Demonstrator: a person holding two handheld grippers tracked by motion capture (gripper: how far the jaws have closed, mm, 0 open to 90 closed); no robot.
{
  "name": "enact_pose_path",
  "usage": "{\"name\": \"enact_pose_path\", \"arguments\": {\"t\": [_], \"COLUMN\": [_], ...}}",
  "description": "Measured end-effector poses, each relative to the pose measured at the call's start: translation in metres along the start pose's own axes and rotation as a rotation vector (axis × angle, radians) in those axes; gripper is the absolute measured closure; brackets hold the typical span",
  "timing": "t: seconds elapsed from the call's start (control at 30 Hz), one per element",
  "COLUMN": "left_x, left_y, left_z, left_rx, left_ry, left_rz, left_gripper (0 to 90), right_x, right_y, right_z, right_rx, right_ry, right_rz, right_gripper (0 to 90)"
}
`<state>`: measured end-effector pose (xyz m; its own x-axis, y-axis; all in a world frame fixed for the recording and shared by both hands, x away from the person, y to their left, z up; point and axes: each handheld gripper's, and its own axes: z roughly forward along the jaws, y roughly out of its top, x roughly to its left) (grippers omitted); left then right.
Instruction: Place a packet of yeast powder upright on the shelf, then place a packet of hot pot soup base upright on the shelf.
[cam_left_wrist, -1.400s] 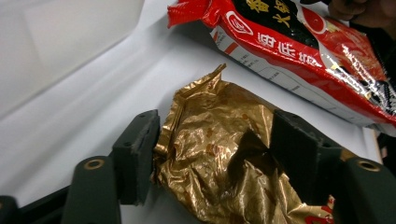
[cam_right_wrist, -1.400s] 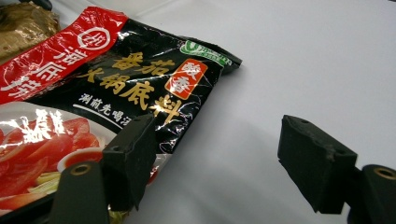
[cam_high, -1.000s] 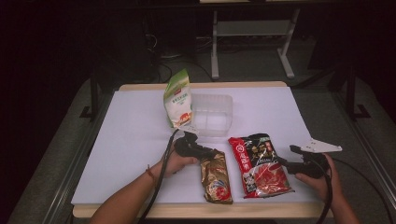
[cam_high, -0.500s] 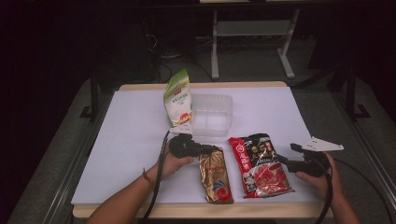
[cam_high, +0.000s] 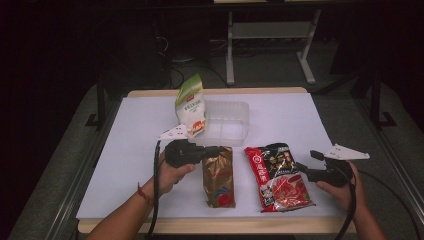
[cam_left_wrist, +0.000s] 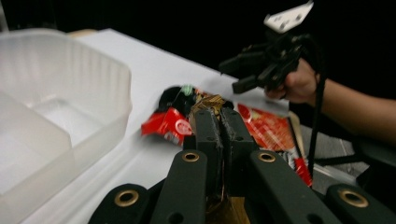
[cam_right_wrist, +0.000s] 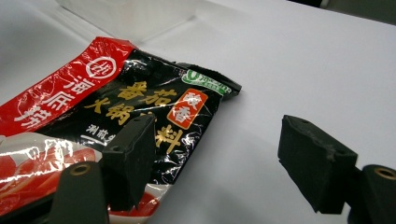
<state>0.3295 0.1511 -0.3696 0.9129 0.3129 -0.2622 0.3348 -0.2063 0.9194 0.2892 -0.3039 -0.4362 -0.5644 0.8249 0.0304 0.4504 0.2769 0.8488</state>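
- Left gripper (cam_high: 216, 150): we read its jaws as having just closed on the top edge of the gold packet (cam_high: 220, 177), pinching it; in the left gripper view the foil edge (cam_left_wrist: 211, 101) sits between the pressed pads.
- Step in hand, as we judge it: lifting the gold packet; its lower end rests on the table (cam_high: 135, 150).
- Next move likely needs a carry to the clear tub (cam_high: 227, 122), just behind.
- Right gripper (cam_high: 306, 167): jaws spread, holding nothing, at the right edge of the red packet (cam_high: 277, 175).
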Motion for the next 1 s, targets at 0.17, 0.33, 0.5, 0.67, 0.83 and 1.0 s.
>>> {"name": "enact_pose_path", "arguments": {"t": [0.17,0.33,0.5,0.67,0.83,1.0], "left_x": [-0.001,-0.001,0.000,0.003,0.006,0.007], "left_y": [0.004,0.008,0.011,0.013,0.014,0.015], "left_z": [-0.009,-0.017,-0.024,-0.031,-0.037,-0.041], "left_rx": [-0.035,-0.063,-0.095,-0.116,-0.132,-0.155], "left_ry": [0.006,0.015,0.030,0.055,0.082,0.094], "left_rz": [0.005,0.006,-0.005,-0.018,-0.024,-0.030], "left_gripper": [87.3,87.4,87.4,87.4,87.4,87.4], "right_x": [0.000,0.000,0.000,0.000,0.000,0.000], "right_y": [0.001,0.001,0.001,0.001,0.001,0.001], "right_z": [0.000,0.002,0.003,0.002,0.002,0.001], "right_rx": [-0.003,-0.001,0.001,0.000,0.000,-0.004], "right_ry": [-0.003,-0.002,-0.003,-0.007,-0.006,-0.007], "right_rz": [0.005,0.006,0.004,0.006,0.005,0.008], "right_gripper": [26.9,26.9,26.9,26.9,26.8,26.9]}}
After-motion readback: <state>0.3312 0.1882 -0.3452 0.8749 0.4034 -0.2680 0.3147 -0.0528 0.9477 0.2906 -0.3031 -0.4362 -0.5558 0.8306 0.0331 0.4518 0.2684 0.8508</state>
